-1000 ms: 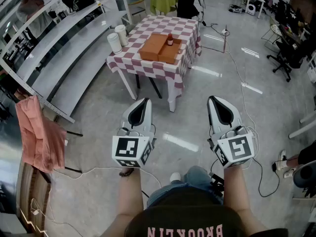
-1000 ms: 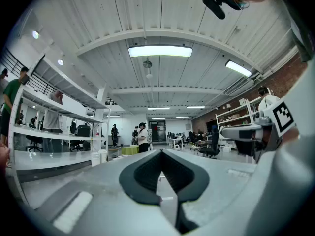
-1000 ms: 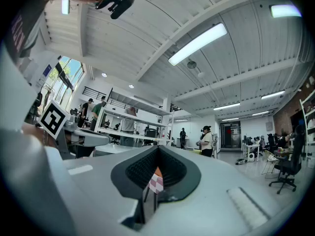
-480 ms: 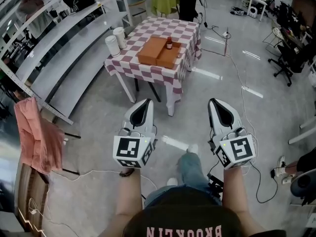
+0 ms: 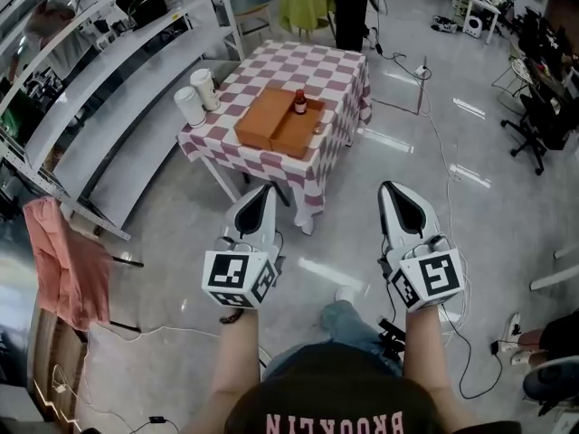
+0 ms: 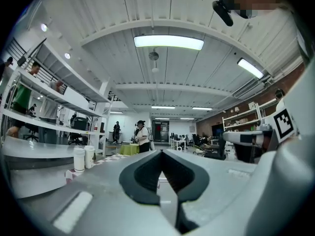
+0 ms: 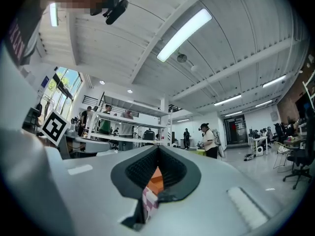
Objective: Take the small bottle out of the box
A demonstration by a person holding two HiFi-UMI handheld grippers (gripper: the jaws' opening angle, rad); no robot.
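Head view: the person holds both tools out over the grey floor, side by side and well short of the worktop (image 5: 339,70). The left tool (image 5: 264,190) is closed and holds nothing. The right tool (image 5: 391,188) is closed and empty too. The worktop stands far ahead with a red and white check cloth on it. An orange box (image 5: 270,120) lies open on the cloth. The small bottle (image 5: 299,102) stands upright in the far right part of the box. Two white cups (image 5: 190,107) stand at the left edge of the worktop. A pink cloth (image 5: 59,260) hangs at the far left.

Left gripper view: the left tool (image 6: 161,151) has its jaws pressed together with nothing between them. The white cups (image 6: 78,159) show to the left. A person in a white top (image 6: 143,136) stands far off.

Right gripper view: the right tool (image 7: 157,147) has its jaws together at the tips. A bit of the orange box (image 7: 155,178) and the check cloth (image 7: 147,200) peek through the gap lower down, far beyond the jaws.
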